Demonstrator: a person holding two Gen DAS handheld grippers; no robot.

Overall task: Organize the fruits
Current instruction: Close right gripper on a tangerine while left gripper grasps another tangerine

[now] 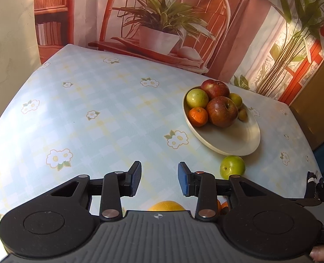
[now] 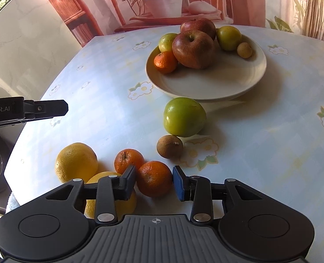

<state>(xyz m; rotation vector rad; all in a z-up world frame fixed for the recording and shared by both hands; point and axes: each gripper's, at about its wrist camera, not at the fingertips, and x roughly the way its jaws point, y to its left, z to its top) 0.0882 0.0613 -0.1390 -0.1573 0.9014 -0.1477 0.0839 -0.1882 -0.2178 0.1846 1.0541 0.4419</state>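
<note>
A: The right gripper (image 2: 154, 183)?

B: Its pads sit against both sides of a mandarin (image 2: 154, 178) on the table. The left gripper (image 1: 159, 180) stands apart, empty, above bare cloth.

A: Around them?

B: Only the right view shows the loose group whole: a second mandarin (image 2: 128, 160), two yellow citrus (image 2: 76, 162), a brown fruit (image 2: 170, 146). The green apple (image 2: 183, 117) just beside the plate (image 1: 238, 144) appears in both. The plate holds two red apples, green fruit and a mandarin.

A: The room?

B: A pale checked tablecloth (image 1: 96, 100) with daisies; behind it, a printed backdrop (image 1: 162, 22) of a chair and potted plant.
</note>
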